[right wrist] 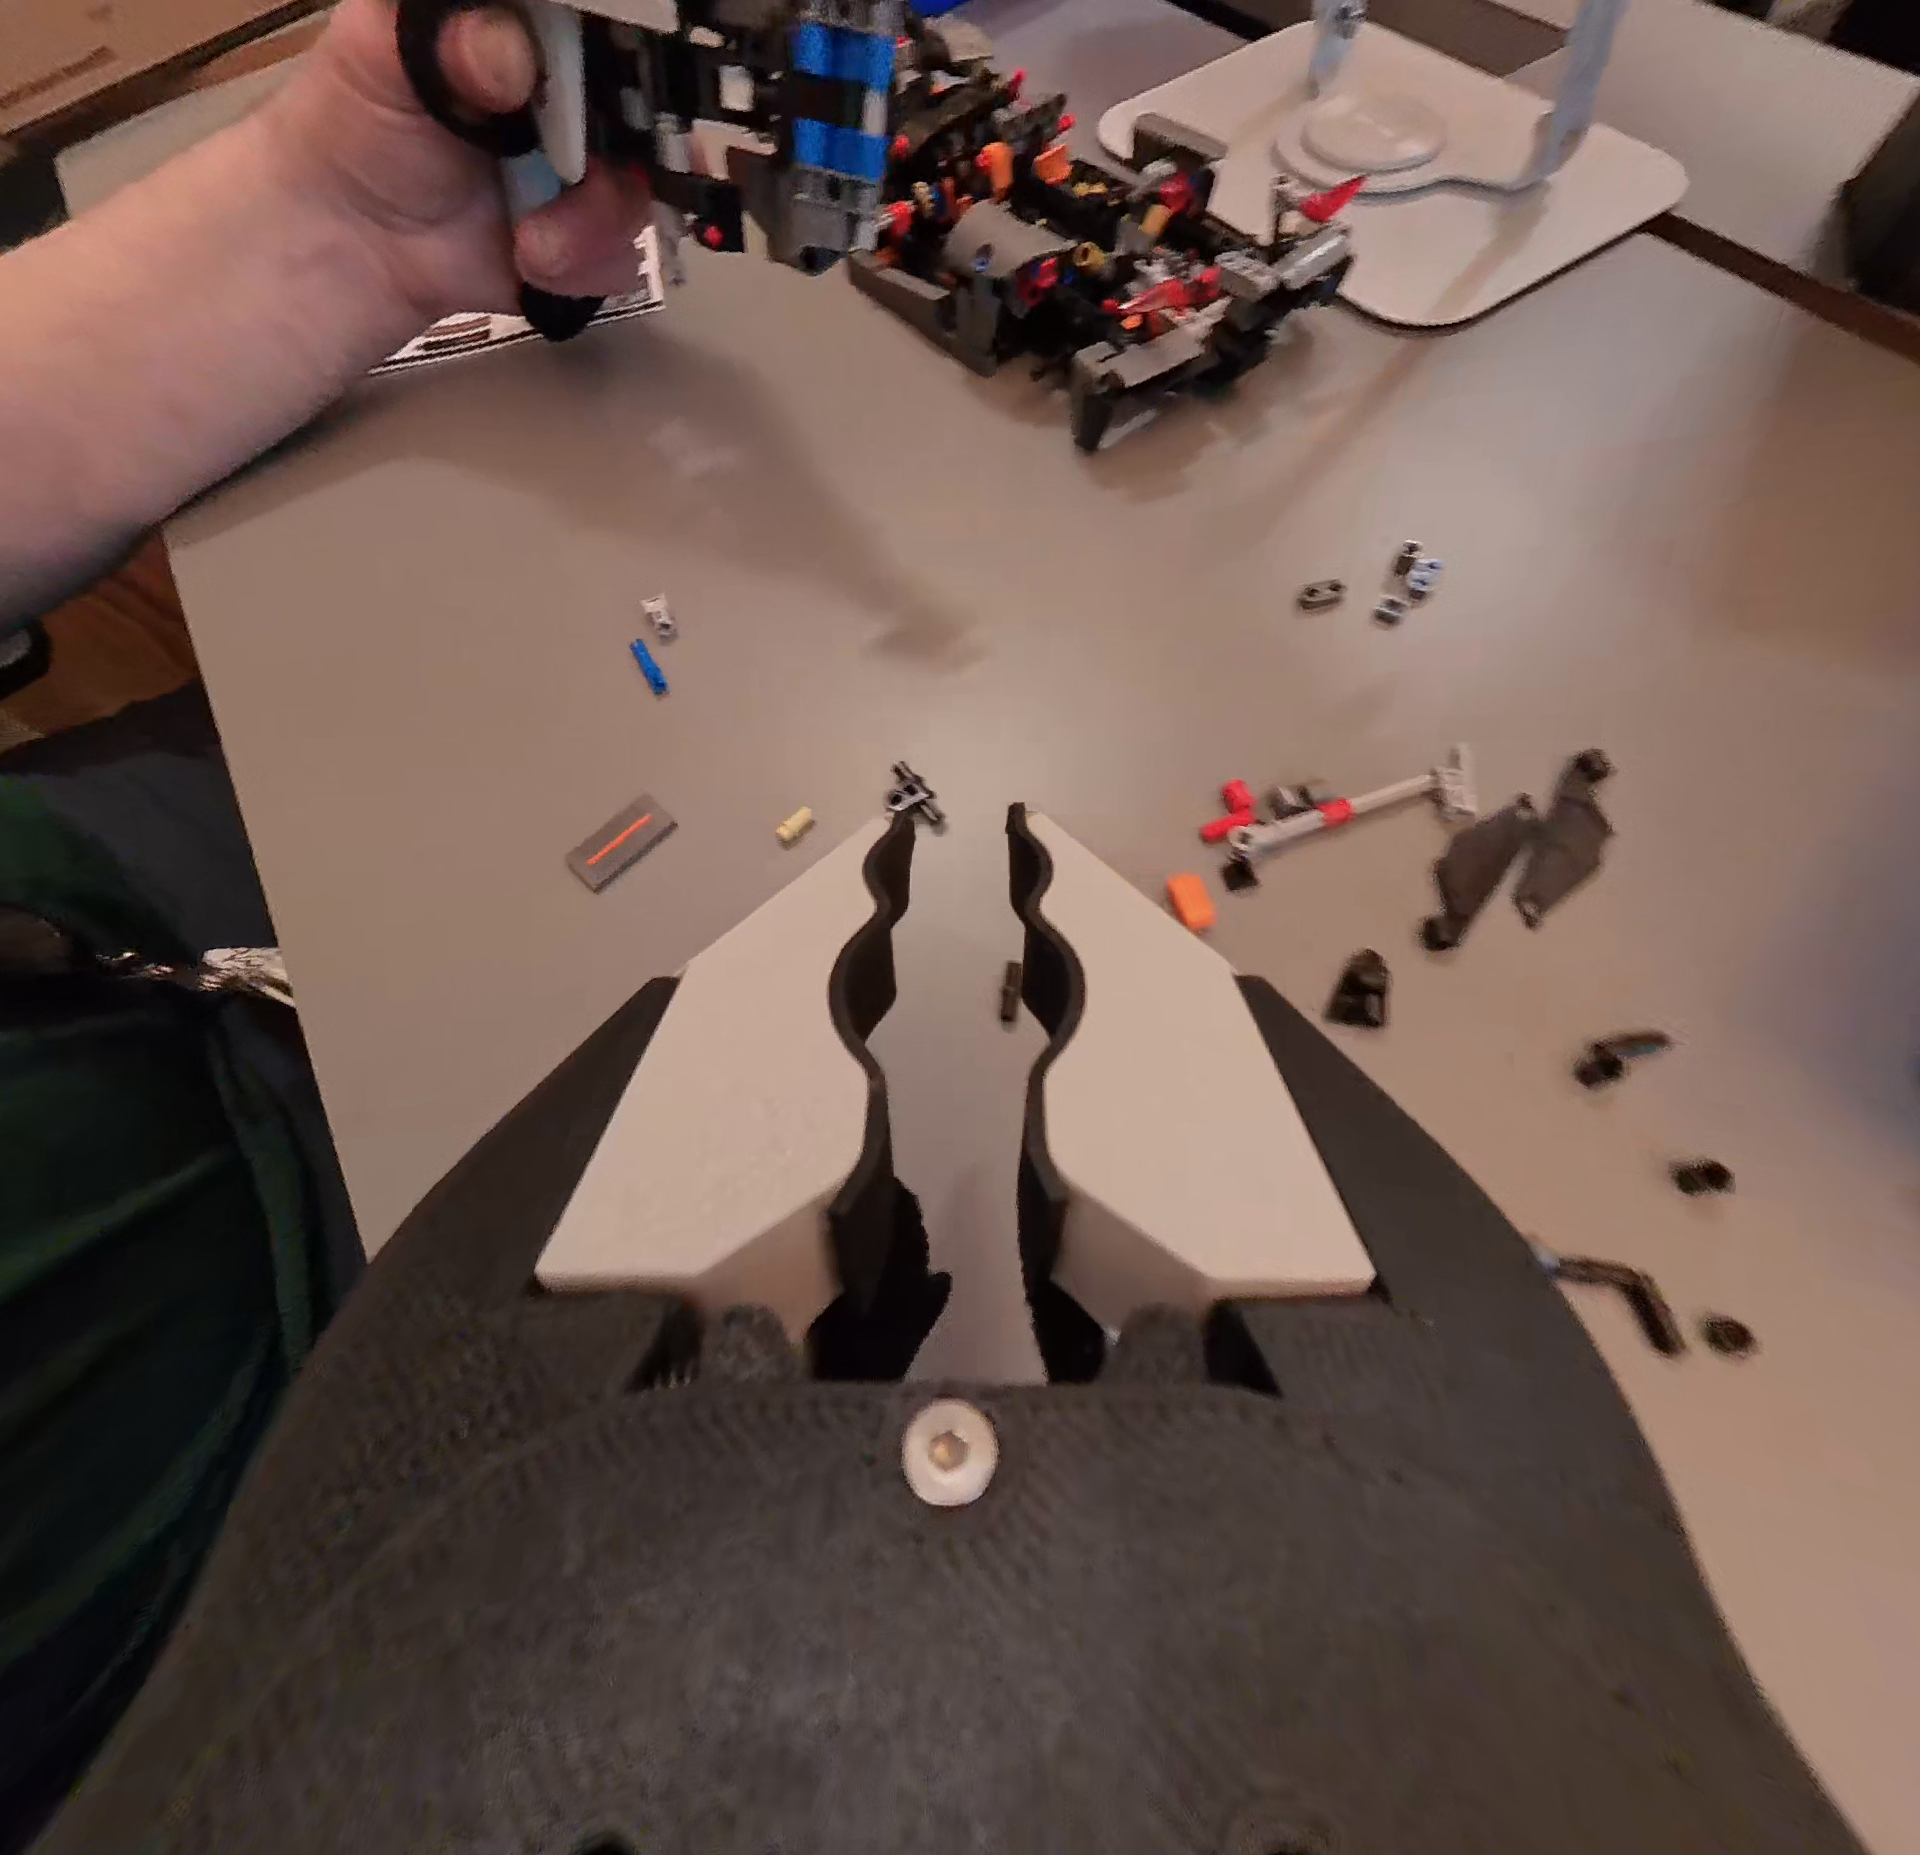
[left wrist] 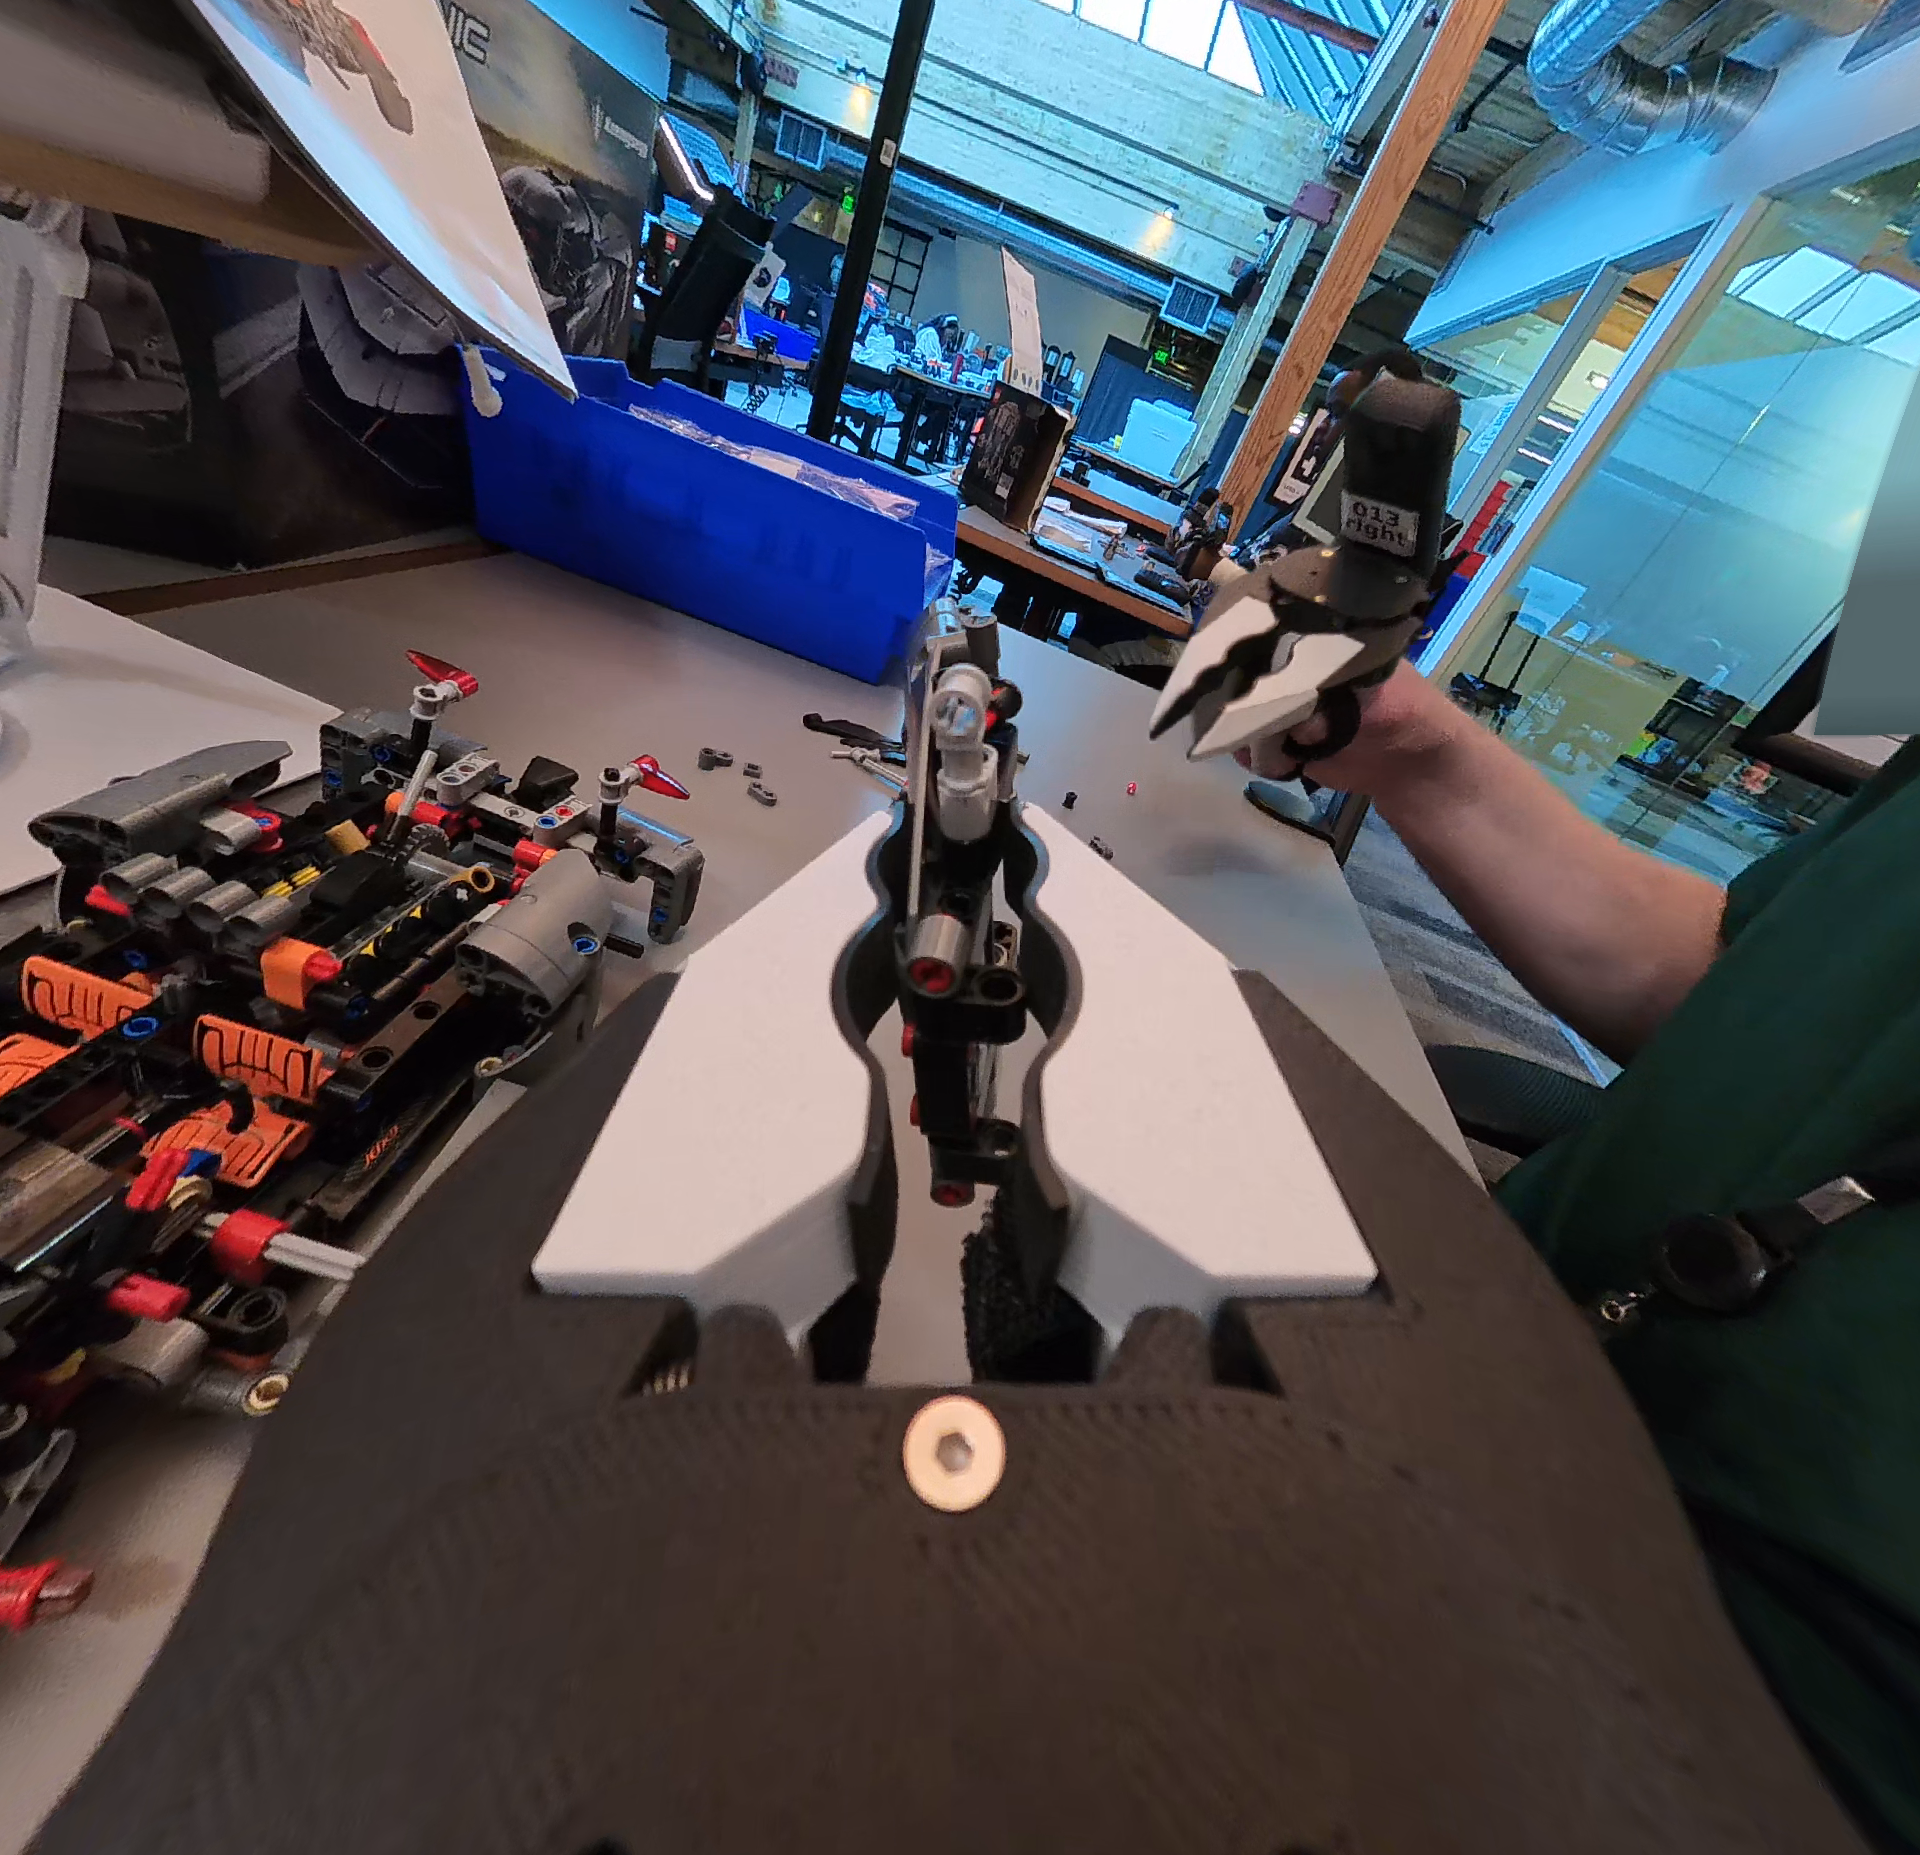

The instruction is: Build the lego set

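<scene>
Left gripper [left wrist: 951,839]: white wedge fingers [left wrist: 769,1057] clamped on a narrow black, grey and red lego sub-assembly [left wrist: 961,932], seated lengthwise in the wavy black channel between the pads, grey end projecting past the fingertips, held clear of the grey tabletop [left wrist: 623,642].

Seen from the right wrist view: same sub-assembly [right wrist: 821,91] carries a blue and grey striped section and hangs below the left gripper's fingers, above and just beside the large black, orange and red lego chassis [right wrist: 1101,267].

Right gripper [right wrist: 961,818]: fingers [right wrist: 748,1078] apart, nothing between them, hovering over the tabletop [right wrist: 935,517]. Small black pin [right wrist: 1010,991] visible on the table through the gap; black connector piece [right wrist: 914,793] just beyond the left fingertip.

Relative to the chassis: loose parts well apart, on the near side. Blue pin [right wrist: 647,665], tan cylinder [right wrist: 795,825], dark grey tile with orange stripe [right wrist: 621,839], orange piece [right wrist: 1191,899], red and grey axle cluster [right wrist: 1340,808], black curved panels [right wrist: 1522,849].

Blue plastic bin [left wrist: 707,527] beyond the chassis [left wrist: 312,953].
</scene>
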`<state>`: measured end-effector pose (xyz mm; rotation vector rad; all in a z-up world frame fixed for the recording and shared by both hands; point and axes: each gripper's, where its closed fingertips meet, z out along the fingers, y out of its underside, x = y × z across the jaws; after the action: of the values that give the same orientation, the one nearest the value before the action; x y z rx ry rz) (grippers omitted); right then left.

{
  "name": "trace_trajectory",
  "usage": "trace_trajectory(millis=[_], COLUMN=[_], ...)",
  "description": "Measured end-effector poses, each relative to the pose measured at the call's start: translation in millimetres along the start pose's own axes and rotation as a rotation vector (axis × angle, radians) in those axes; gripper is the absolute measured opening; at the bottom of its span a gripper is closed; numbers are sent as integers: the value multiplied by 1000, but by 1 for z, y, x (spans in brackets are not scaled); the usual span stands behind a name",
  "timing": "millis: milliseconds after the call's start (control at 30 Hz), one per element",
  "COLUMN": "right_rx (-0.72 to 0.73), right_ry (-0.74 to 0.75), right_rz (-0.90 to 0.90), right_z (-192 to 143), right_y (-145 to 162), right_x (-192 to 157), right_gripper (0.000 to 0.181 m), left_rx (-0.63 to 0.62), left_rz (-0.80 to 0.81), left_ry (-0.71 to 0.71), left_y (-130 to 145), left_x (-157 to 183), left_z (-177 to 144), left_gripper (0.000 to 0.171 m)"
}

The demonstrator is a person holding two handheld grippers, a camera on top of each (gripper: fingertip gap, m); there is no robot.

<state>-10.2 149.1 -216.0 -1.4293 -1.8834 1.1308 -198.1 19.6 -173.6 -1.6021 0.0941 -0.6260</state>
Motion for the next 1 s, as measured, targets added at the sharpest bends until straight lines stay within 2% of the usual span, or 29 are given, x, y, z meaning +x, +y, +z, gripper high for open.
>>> trace_trajectory(millis=[167, 333, 600, 1000], right_rx=[-4, -7, -9, 12], right_ry=[-83, -108, -95, -26], right_rz=[-36, -44, -33, 12], right_z=[28, 38, 33, 7], right_y=[-8, -13, -11, -3], right_x=[-28, -39, -40, -12], right_gripper=[16, 15, 16, 17], left_rx=[4, 9, 10, -3], left_rz=[4, 2, 8, 0], left_ry=[-5, -15, -14, -15], left_y=[-1, -2, -2, 1], left_x=[0, -2, 0, -2], left_z=[-2, -5, -5, -3], left_gripper=[14, 14, 14, 14])
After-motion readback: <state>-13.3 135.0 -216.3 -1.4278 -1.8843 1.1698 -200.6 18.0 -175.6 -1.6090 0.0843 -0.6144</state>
